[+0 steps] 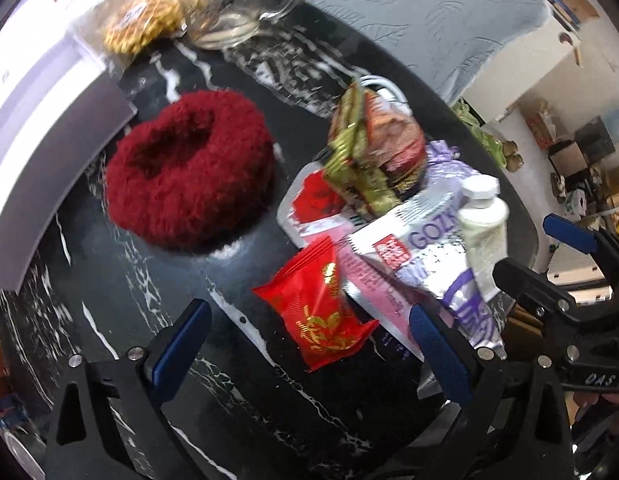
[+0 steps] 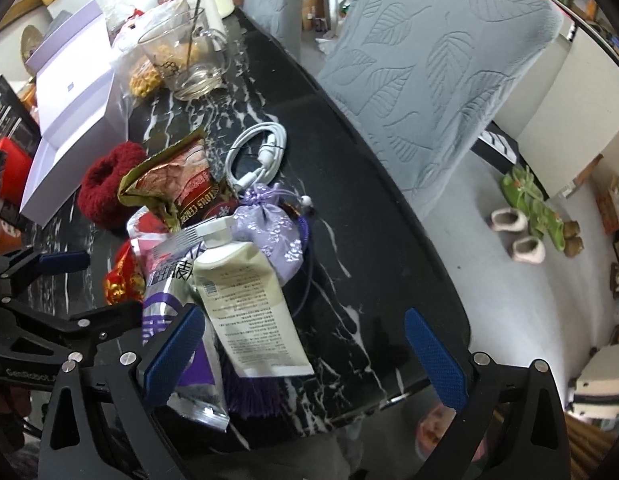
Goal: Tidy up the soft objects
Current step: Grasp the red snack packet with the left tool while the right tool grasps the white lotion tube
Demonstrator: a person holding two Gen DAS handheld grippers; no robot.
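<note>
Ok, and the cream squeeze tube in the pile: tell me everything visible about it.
The cream tube is a soft, plastic-looking squeeze tube with a white faceted cap and small grey print on its flat body. It lies tilted on top of the pile, cap away from the right wrist camera, crimped end nearest, resting on the silver-purple packet and against the lilac pouch. No gripper touches it.

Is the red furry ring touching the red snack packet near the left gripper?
Apart. The left wrist view shows bare black marble between the red furry ring and the red snack packet.
</note>
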